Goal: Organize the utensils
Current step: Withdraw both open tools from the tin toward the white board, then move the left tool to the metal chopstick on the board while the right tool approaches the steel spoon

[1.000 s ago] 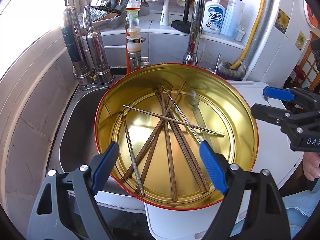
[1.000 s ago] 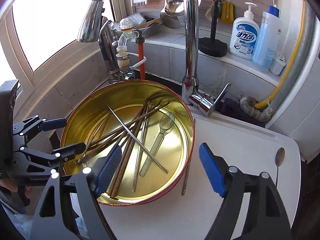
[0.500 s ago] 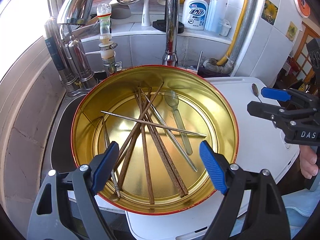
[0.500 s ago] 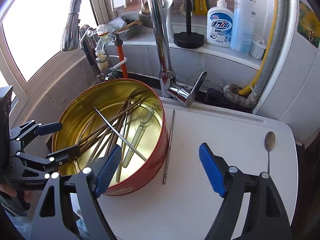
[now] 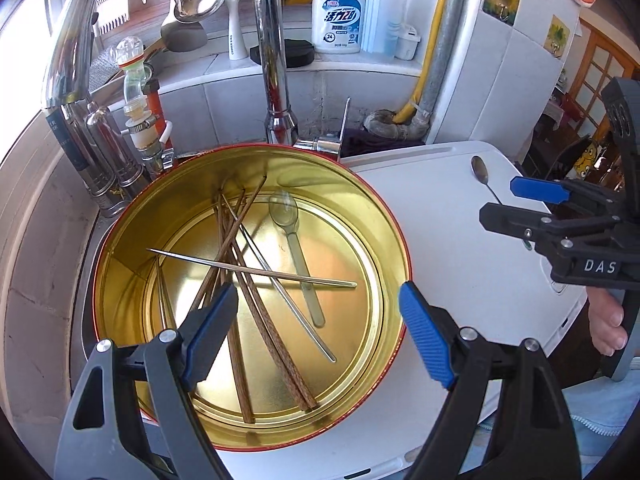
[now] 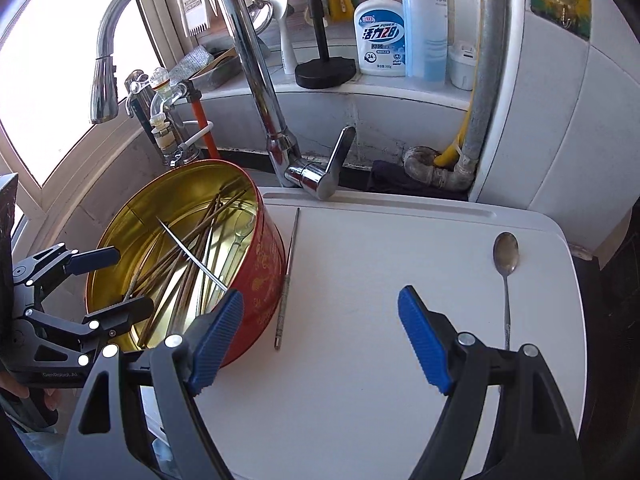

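A round tin [image 5: 128, 272], gold inside and red outside [image 6: 260, 276], holds several wooden chopsticks [image 5: 272, 332], crossed metal chopsticks [image 5: 256, 268] and a clear plastic spoon [image 5: 298, 256]. My left gripper [image 5: 319, 294] hangs open above the tin with nothing between its fingers; the right wrist view shows it [image 6: 134, 280] over the tin's near rim. My right gripper [image 6: 320, 296] is open and empty over the white board [image 6: 360, 380], to the right of the tin [image 5: 500, 202]. On the board lie one metal chopstick [image 6: 287, 276] beside the tin and a metal spoon [image 6: 506, 256] near the right edge.
A tall chrome faucet [image 6: 256, 80] and its lever rise behind the tin. A soap bottle [image 6: 380, 40], a phone stand and hanging ladles line the back ledge. A grey pipe [image 6: 480, 80] runs down at the back right. The tin sits partly over the sink [image 5: 86, 320].
Both grippers have moved to the right, so the tin has slid left in both views. The right gripper has gone from above the tin's edge to over the white board.
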Demonstrator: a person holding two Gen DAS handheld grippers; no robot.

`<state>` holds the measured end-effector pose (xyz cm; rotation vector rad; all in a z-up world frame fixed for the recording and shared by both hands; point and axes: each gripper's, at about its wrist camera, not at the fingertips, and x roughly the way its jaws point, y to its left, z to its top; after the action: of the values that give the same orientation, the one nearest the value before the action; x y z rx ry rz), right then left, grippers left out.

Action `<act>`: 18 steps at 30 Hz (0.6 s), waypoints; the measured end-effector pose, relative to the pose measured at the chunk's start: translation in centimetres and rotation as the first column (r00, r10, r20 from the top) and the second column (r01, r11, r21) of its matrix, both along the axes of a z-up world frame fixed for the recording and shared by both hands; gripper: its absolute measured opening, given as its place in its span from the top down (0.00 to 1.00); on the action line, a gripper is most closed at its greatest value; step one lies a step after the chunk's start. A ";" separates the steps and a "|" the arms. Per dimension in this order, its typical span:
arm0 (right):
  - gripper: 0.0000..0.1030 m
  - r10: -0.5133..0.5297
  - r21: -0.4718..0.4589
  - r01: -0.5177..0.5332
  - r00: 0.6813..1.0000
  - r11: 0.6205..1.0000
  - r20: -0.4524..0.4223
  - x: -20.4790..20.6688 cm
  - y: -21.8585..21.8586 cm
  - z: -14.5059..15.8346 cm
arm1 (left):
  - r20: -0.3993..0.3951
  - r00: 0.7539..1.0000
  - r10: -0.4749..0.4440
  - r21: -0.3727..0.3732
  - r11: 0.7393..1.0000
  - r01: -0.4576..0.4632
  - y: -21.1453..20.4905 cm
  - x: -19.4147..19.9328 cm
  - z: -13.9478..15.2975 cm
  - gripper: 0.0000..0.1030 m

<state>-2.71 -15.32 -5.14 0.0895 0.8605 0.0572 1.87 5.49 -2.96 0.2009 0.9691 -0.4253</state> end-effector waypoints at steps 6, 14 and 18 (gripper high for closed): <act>0.21 -0.061 0.025 0.061 0.998 0.998 -0.014 -0.3 -3.0 -0.4 | -0.011 0.999 -0.038 -0.008 0.999 0.038 -2.6 0.5 0.0 0.22; 0.21 -0.118 0.039 0.119 0.993 0.992 -0.025 -0.5 -6.2 -1.0 | -0.028 0.996 -0.086 -0.038 0.996 0.084 -6.0 1.5 0.1 0.22; 0.21 -0.149 0.045 0.150 0.989 0.988 -0.025 -0.5 -8.0 -1.2 | -0.026 0.993 -0.113 -0.054 0.992 0.112 -8.5 2.4 0.2 0.22</act>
<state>-3.24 -23.34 -6.31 0.1984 0.8716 -0.0645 4.24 -2.99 -2.74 0.2026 0.9767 -0.5577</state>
